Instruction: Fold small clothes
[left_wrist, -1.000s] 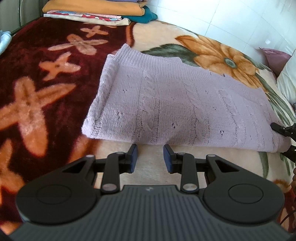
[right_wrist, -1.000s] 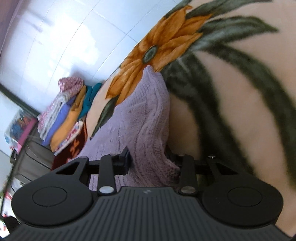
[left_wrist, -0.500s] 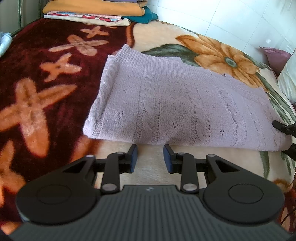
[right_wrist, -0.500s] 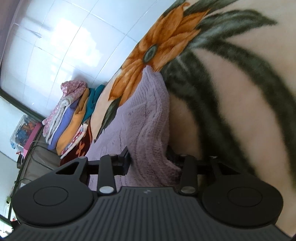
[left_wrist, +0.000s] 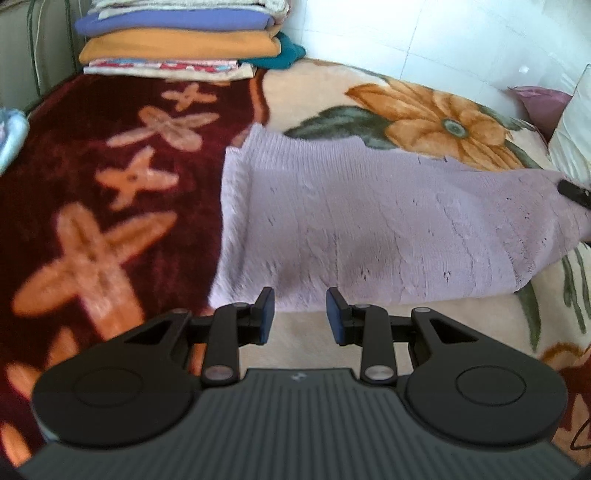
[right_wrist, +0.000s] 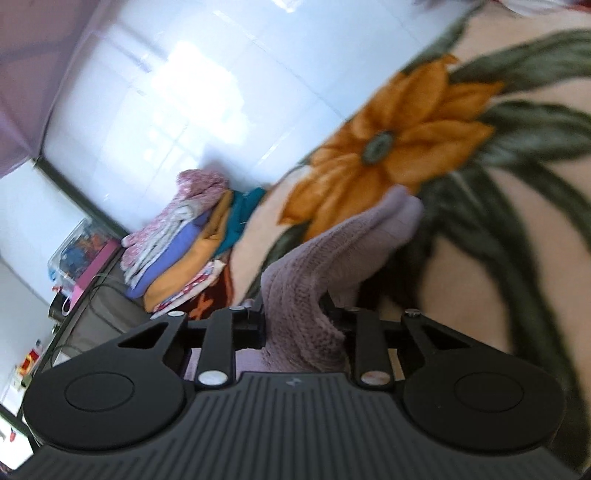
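The sweater (left_wrist: 369, 229), a lilac knit, lay folded on the blanket (left_wrist: 110, 206) that covered the bed, stretched sideways between the dark red part with orange crosses and the cream part with the orange flower (left_wrist: 439, 122). Its far edge ran just below that flower; its near edge lay just beyond the left gripper (left_wrist: 300, 319).

The left gripper's fingers (left_wrist: 265, 314) stood spread apart with nothing between them. They were short of the sweater's near hem, above bare cream blanket, and touched no cloth.

The right gripper (right_wrist: 295, 321) had the sweater's end bunched between its fingers (right_wrist: 255, 325). The knit filled the gap from one finger to the other and rose from there in a thick fold towards the flower, lifted off the blanket. The jaws were closing on that cloth. In the left wrist view a dark finger tip showed at the sweater's right end, where the corner was pulled up.

A pile of folded clothes (left_wrist: 184, 40) sat at the blanket's far edge, well apart from the sweater, beyond the red part.
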